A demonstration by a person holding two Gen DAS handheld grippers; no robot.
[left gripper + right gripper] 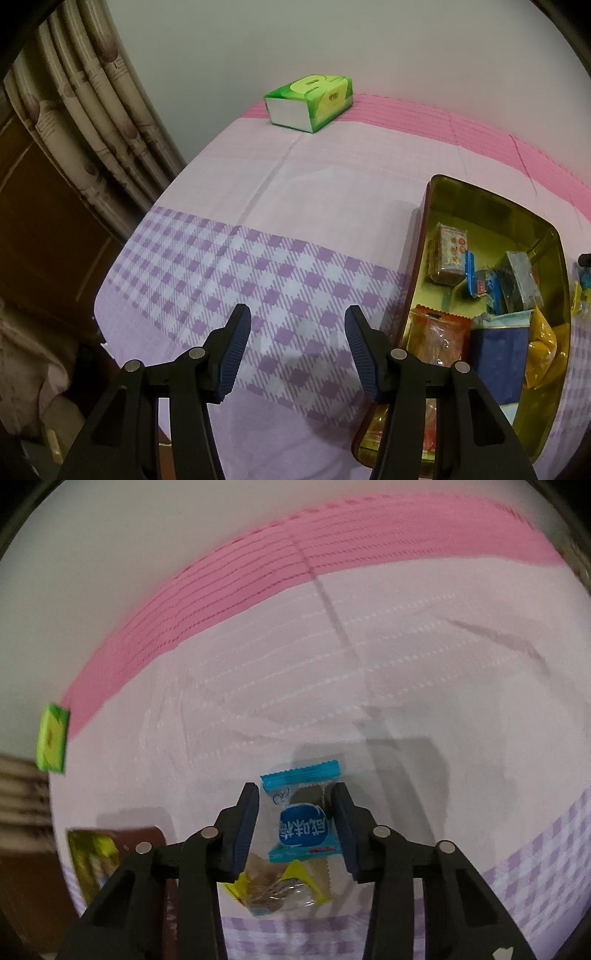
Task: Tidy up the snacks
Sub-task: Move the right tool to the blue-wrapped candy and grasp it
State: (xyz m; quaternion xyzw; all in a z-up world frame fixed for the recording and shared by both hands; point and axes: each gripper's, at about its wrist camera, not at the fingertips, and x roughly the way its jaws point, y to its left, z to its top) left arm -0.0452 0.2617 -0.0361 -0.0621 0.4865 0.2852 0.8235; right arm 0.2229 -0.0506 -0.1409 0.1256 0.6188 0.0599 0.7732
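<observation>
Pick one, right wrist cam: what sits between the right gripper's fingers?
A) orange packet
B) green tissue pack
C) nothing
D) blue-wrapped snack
D: the blue-wrapped snack sits between the right gripper fingers, the jaws close on either side; whether they actually pinch it is unclear. The green tissue pack lies far off at the left edge.

L gripper [297, 328] open, snack tin [417, 251] beside

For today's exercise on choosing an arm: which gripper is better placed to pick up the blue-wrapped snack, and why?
The right gripper: the blue-wrapped snack already lies between its open fingers. The left gripper is open over bare tablecloth, beside the tin.
</observation>
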